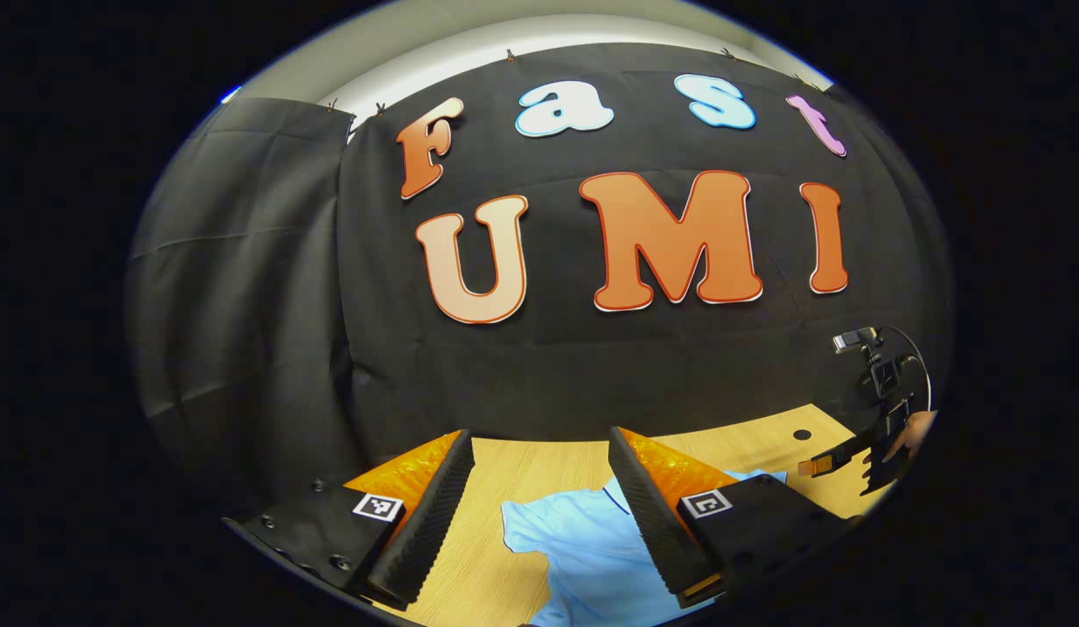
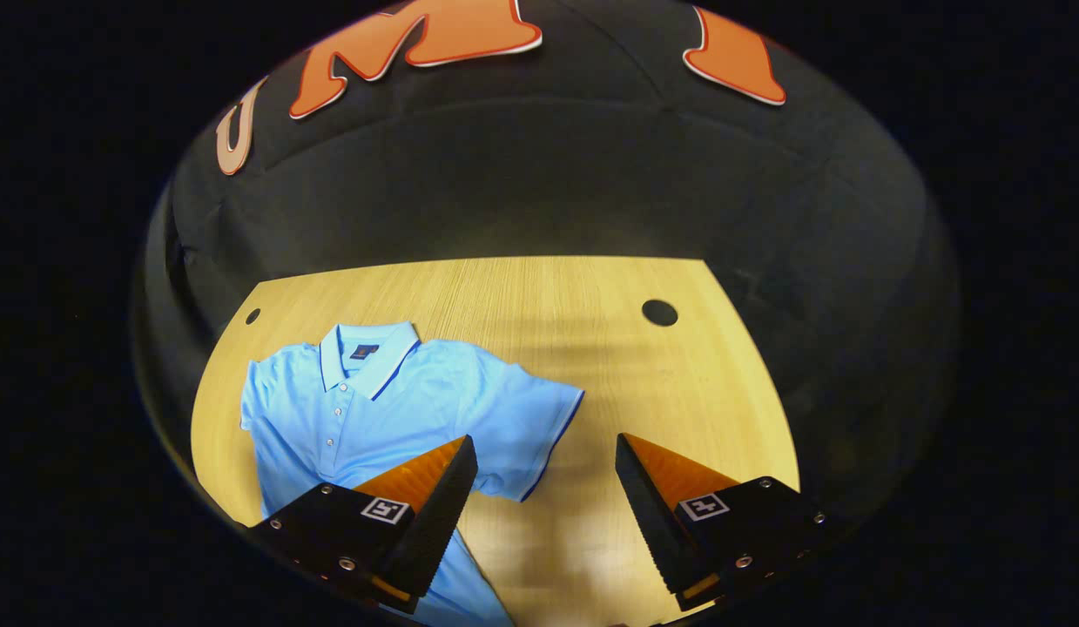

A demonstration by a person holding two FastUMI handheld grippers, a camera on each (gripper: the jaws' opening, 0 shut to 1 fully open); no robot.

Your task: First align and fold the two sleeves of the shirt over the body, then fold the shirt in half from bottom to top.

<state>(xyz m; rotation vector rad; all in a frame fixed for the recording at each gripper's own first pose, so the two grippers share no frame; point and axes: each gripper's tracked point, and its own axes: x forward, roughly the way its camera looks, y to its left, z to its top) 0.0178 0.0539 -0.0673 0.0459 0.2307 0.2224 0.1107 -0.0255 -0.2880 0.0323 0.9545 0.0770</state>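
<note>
A light blue polo shirt (image 2: 374, 405) lies flat on the wooden table (image 2: 591, 331), collar toward the back wall, its button placket facing up. One short sleeve (image 2: 539, 427) spreads out to the right. My right gripper (image 2: 546, 461) hovers open above that sleeve's edge, nothing between its fingers. In the left gripper view, part of the shirt (image 1: 574, 540) lies below my left gripper (image 1: 541, 453), which is open and holds nothing. The other gripper (image 1: 861, 457), held by a hand, shows at the far right of the left gripper view.
The black cloth wall (image 2: 548, 174) closes the table's far side. Two round cable holes (image 2: 659, 312) sit near the table's back corners. Bare wood lies right of the shirt.
</note>
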